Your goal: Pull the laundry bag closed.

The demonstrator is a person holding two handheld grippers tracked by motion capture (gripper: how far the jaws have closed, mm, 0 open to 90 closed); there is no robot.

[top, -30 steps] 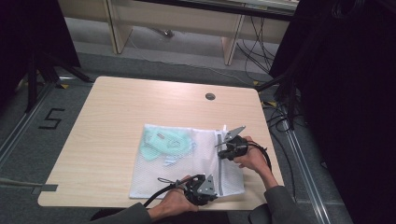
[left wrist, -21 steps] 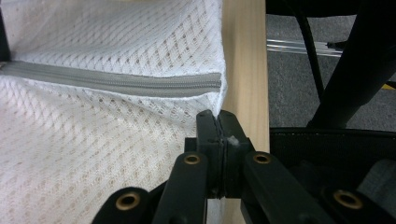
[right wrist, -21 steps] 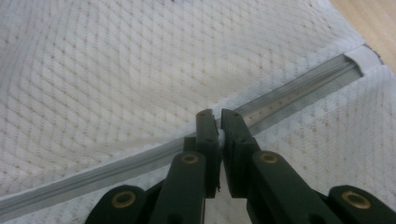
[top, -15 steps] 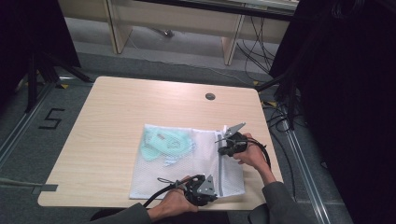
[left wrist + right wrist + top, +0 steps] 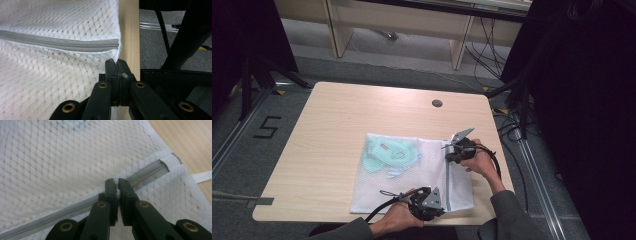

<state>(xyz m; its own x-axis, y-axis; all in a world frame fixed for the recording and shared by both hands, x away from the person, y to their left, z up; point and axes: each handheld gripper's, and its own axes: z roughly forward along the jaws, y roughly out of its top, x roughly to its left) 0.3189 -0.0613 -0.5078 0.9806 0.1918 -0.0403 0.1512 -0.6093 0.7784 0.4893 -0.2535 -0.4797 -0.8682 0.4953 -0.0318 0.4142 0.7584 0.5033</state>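
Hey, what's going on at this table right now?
A person is working the grey zipper of a white mesh laundry bag lying on the wooden table, with a pale green garment inside. The left gripper is shut on the bag's near corner by the zipper's end. The right gripper is shut at the zipper near its far end; whether it holds the pull is hidden.

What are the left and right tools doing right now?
Left tool: shut, pinching the near corner of the white mesh bag just below the zipper's end.
Right tool: shut at the zipper; whether it grips the pull cannot be told.
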